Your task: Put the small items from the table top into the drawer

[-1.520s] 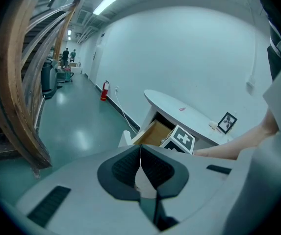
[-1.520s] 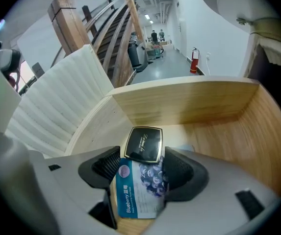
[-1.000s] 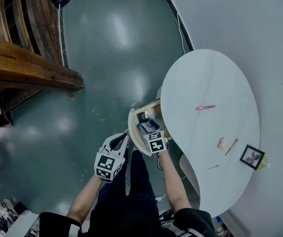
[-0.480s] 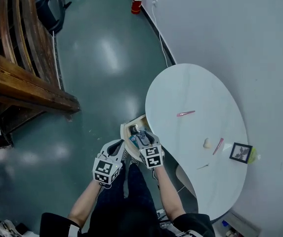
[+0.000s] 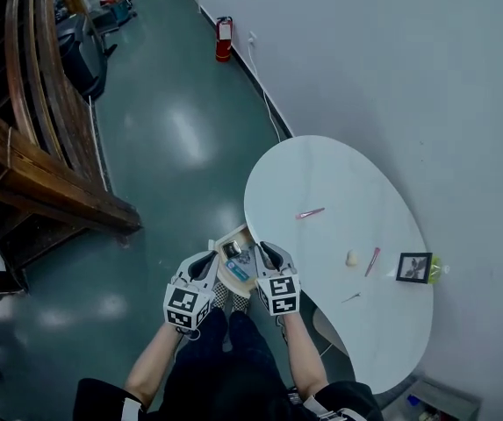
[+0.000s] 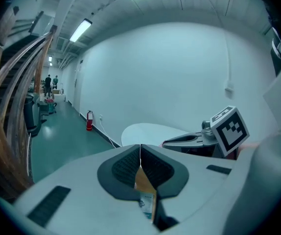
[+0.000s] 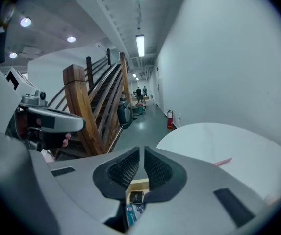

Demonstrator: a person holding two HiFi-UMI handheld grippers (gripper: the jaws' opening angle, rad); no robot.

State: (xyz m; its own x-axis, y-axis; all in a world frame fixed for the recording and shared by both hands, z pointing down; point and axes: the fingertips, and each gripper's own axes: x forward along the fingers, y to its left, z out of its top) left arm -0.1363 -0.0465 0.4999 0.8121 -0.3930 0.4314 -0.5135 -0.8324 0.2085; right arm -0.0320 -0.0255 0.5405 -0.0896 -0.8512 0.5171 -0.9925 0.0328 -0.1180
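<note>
A white oval table (image 5: 339, 174) carries a pink pen (image 5: 310, 212), a cream lump (image 5: 352, 258), a second pink stick (image 5: 372, 261), a thin metal piece (image 5: 351, 297) and a small framed picture (image 5: 413, 267). At its near left edge a wooden drawer (image 5: 222, 270) stands pulled out with small items inside. My left gripper (image 5: 209, 261) (image 6: 140, 148) hovers beside it, pads touching, empty. My right gripper (image 5: 262, 249) (image 7: 141, 153) hangs above the drawer (image 7: 139, 184). Its jaws have just been closing to a hairline gap, with nothing between them.
A wooden staircase (image 5: 32, 156) fills the left side over the green floor. A red fire extinguisher (image 5: 224, 38) stands by the white wall, and a cable (image 5: 264, 95) runs along the wall's foot. Far down the corridor are people (image 7: 141, 90).
Both grippers have lifted away from the drawer towards the viewer. The right gripper's jaws have gone from wide open to nearly together. The head view has tilted up along the corridor.
</note>
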